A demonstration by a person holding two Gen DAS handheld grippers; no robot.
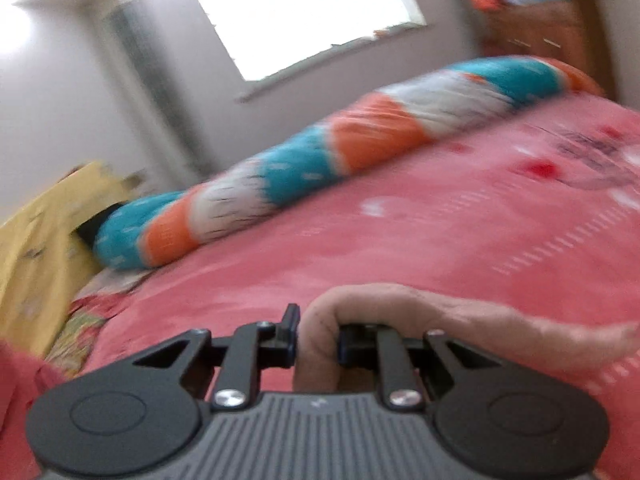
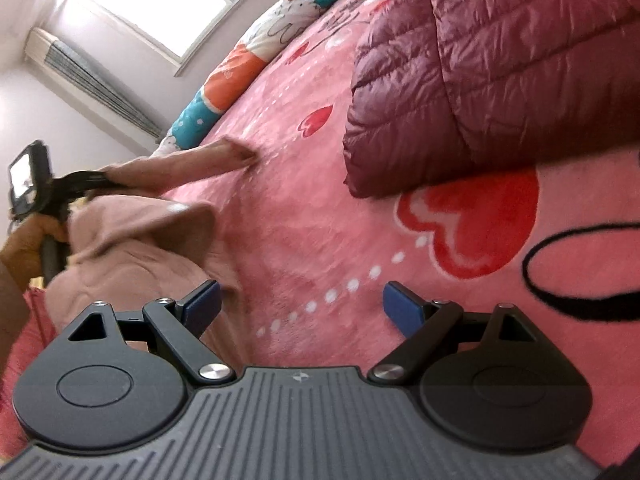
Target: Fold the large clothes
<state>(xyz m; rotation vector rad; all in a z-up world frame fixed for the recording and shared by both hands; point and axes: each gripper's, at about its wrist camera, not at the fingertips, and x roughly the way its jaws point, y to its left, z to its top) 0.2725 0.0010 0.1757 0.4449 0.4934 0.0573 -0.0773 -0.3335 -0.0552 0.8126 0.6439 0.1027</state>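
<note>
Left gripper [image 1: 318, 340]: at the bottom centre of the left wrist view, jaws drawn close and clamped on a fold of the dusty-pink garment; in the right wrist view the same tool sits at the left edge, held by a hand [image 2: 24, 248].
Dusty-pink garment [image 1: 440, 312]: a soft cloth; in the left wrist view a loop of it wraps between the pads and runs off toward the lower right of the frame. In the right wrist view it fills the lower left, bunched in a heap, with one end stretched out to the upper middle and lying on the bed cover.
Right gripper [image 2: 301, 304]: at the bottom centre of its own view, blue pads spread wide with nothing between them, above bare bed cover; the heap of the garment lies just beside its left finger.
Bed cover [image 2: 320, 216]: pink plush with red hearts and white dots, filling the middle of both views.
Maroon quilted jacket [image 2: 500, 72]: upper right of the right wrist view, lying on the bed cover, well apart from the pink garment.
Striped bolster [image 1: 320, 156]: teal, orange and white, across the middle of the left wrist view along the far edge of the bed.
Window [image 1: 296, 12]: bright, at the top centre of the left wrist view, in the far wall.
</note>
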